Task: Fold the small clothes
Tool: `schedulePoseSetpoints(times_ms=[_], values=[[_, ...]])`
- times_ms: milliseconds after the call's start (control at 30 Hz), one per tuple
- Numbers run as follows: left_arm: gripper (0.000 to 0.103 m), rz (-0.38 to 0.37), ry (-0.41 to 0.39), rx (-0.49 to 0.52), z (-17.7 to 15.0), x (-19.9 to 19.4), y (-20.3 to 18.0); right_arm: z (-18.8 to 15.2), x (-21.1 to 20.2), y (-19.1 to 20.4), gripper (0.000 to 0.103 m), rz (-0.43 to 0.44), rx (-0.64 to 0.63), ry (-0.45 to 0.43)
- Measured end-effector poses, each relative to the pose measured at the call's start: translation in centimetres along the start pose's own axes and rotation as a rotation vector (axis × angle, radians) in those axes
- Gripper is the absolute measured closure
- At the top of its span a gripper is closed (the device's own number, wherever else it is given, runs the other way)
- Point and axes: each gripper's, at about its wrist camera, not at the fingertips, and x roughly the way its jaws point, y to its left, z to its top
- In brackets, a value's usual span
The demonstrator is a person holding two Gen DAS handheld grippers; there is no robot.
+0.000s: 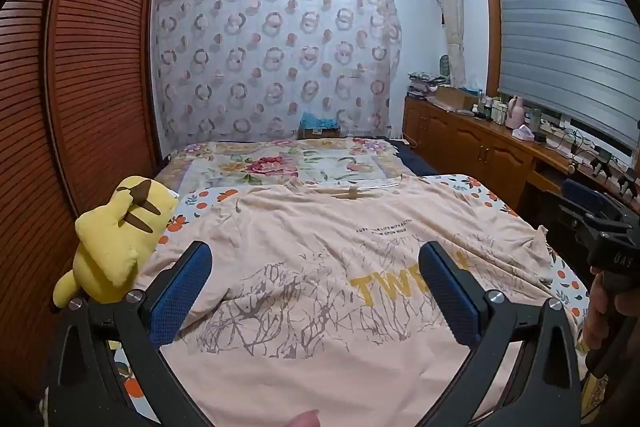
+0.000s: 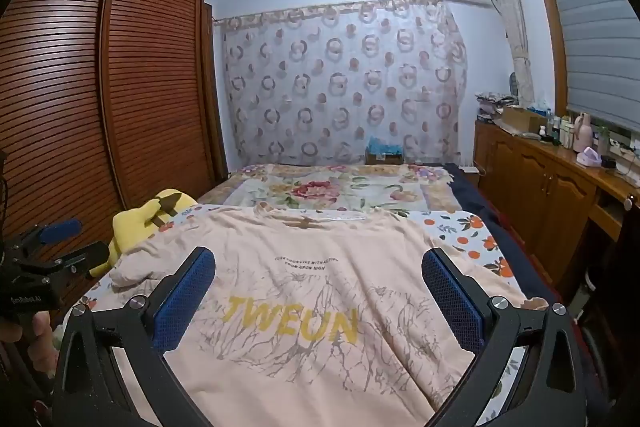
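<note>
a pale peach cotton t-shirt printed with yellow letters and grey branch lines lay spread flat, front up, on the orange-patterned white sheet covering the near end of the bed, its collar toward the far wall. the left gripper hovered above the shirt's lower half with its blue-padded fingers spread wide and nothing between them. the right gripper hung over the same shirt, fingers equally wide and empty. a yellow plush toy sat at the bed's left edge, beside the shirt's sleeve. beyond lay a floral quilt, with a slatted brown wooden wardrobe to the left.
</note>
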Motion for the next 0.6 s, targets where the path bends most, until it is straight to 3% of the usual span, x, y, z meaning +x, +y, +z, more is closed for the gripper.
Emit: schedulePoseSetpoints(times_ms=[600], values=[[0.000, 0.002, -0.047, -0.012, 0.2, -1.2, 0.2, -0.1, -0.1, 0.1, 0.000, 0.004, 0.002, 0.000]])
